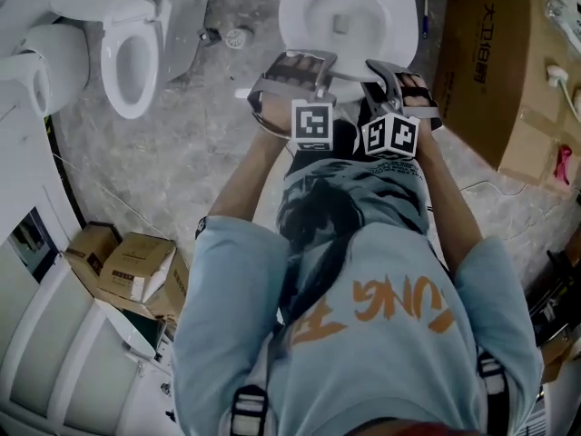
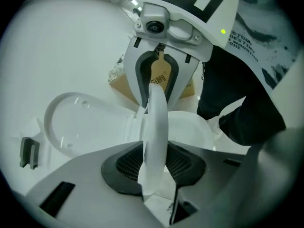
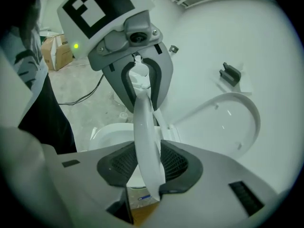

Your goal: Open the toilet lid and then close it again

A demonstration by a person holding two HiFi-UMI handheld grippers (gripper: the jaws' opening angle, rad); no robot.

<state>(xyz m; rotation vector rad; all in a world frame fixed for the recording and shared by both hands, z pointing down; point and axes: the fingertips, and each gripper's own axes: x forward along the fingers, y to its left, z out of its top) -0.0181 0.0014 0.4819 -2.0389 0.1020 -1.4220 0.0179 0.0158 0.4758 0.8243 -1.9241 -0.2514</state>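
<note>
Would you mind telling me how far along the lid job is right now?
Done: the lid looks lifted off the toilet bowl, its thin edge standing up. In hand: the left tongs and right tongs are both clamped on that edge, facing each other. Left: lowering it shut and letting go; whether it is going up or down I cannot tell.

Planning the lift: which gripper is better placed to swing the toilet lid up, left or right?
Neither clearly, so probably both together. The left gripper and the right gripper are each shut on the edge of the lid. They face each other along that edge, and neither has an obviously better hold.
</note>
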